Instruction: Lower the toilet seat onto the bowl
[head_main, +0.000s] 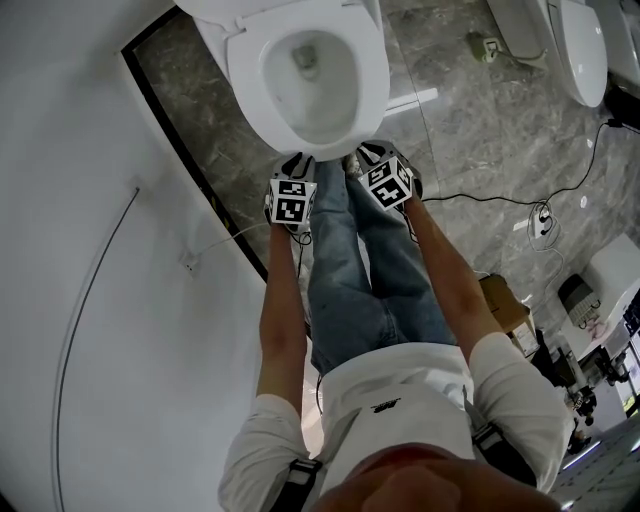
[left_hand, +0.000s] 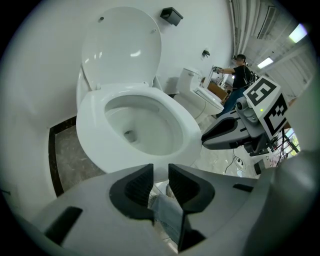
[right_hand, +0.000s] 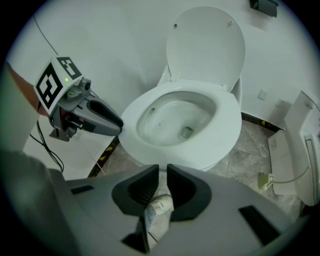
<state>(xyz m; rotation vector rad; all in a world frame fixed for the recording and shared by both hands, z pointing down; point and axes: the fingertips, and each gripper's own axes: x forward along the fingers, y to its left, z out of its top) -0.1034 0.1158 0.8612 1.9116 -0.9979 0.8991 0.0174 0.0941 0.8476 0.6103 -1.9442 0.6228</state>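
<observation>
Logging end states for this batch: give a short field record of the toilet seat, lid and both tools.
seat: down on the bowl
lid: raised upright
left tool: before the bowl's front rim, jaws slightly apart, nothing between
right tool: beside it, jaws slightly apart, nothing between
contact: none seen between tools and seat
task: seat looks already lowered

We can read no word, number or brand anywhere. The marker cubes (head_main: 291, 200) on the left claw (left_hand: 160, 169) and the right claw (right_hand: 163, 169) show only black-and-white square patterns, not letters. A small dark mark on the person's white shirt (head_main: 383, 406) and faint print on a shoe (right_hand: 159, 206) are too small for us to read.
</observation>
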